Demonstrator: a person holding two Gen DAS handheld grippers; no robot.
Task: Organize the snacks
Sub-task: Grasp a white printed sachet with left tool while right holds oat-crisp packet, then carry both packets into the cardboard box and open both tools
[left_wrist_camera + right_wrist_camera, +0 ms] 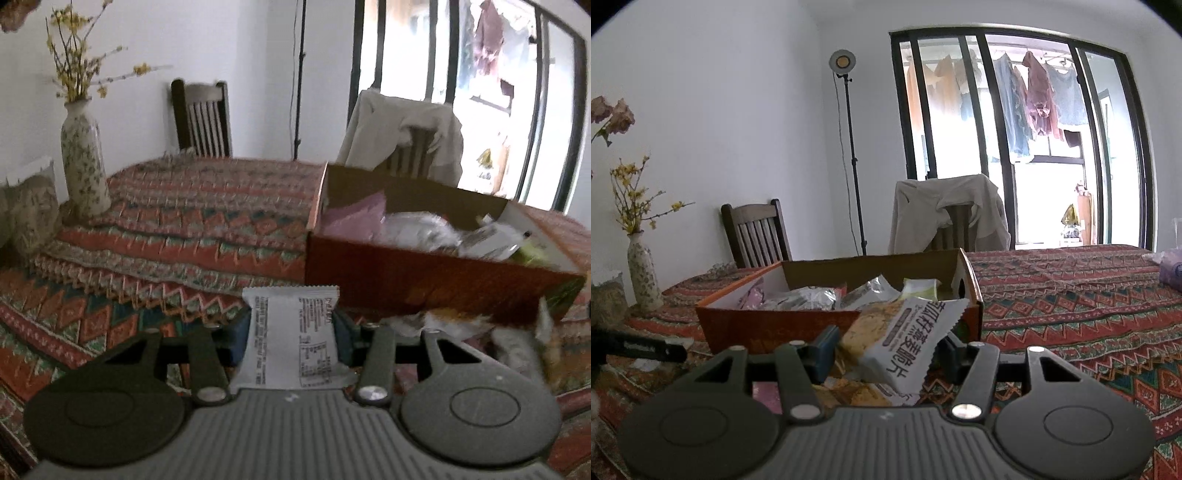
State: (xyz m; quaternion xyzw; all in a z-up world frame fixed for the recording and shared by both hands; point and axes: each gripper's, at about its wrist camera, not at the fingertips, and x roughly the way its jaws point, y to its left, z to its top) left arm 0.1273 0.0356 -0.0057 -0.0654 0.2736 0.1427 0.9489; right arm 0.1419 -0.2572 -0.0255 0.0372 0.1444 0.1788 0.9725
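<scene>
My left gripper (291, 332) is shut on a white snack packet (293, 339) with its printed back facing me, held above the patterned tablecloth, left of and in front of an orange cardboard box (424, 280). The box holds several snack packets (417, 225). My right gripper (886, 350) is shut on a white and yellow cracker packet (905, 343), held tilted just in front of the same box (775, 325), which holds several packets (812, 297). More loose packets (857, 393) lie on the table under the right gripper, and some show in the left wrist view (443, 317).
A flowered vase (83, 162) with yellow twigs stands at the table's far left. Two chairs stand behind the table, one bare (755, 234), one draped with a beige jacket (947, 214). A lamp stand (853, 155) is by the wall. A black object (639, 345) lies at left.
</scene>
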